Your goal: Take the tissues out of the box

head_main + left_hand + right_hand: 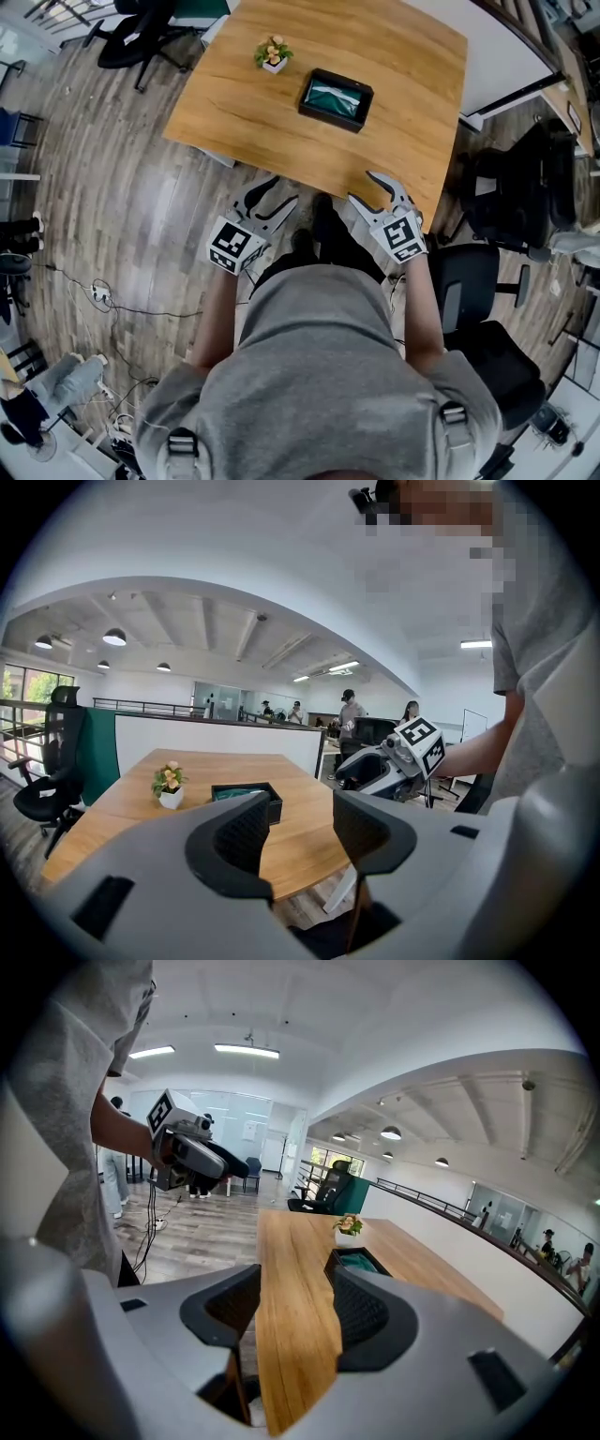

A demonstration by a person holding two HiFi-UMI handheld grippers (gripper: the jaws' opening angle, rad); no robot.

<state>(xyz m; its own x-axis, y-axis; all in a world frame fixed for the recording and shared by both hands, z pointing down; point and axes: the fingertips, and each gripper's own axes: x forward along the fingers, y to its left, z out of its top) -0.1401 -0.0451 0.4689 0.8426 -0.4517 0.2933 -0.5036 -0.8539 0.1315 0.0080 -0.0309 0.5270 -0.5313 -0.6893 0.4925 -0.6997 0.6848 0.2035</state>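
Observation:
A black tissue box (336, 99) with a teal tissue showing in its top lies on the wooden table (244, 112), in the middle. It also shows in the left gripper view as the box (246, 794) and in the right gripper view as the box (361, 1261). My left gripper (277, 194) hovers off the table's near edge, open and empty. My right gripper (367, 186) hangs over the near edge, open and empty. Both are well short of the box. The left gripper (300, 832) and right gripper (295, 1309) hold nothing between their jaws.
A small potted plant (273, 53) stands on the table left of the box. Black office chairs (487, 309) stand at my right and another chair (141, 33) beyond the table's far left. Cables (103, 298) lie on the wood floor. People stand in the background (350, 710).

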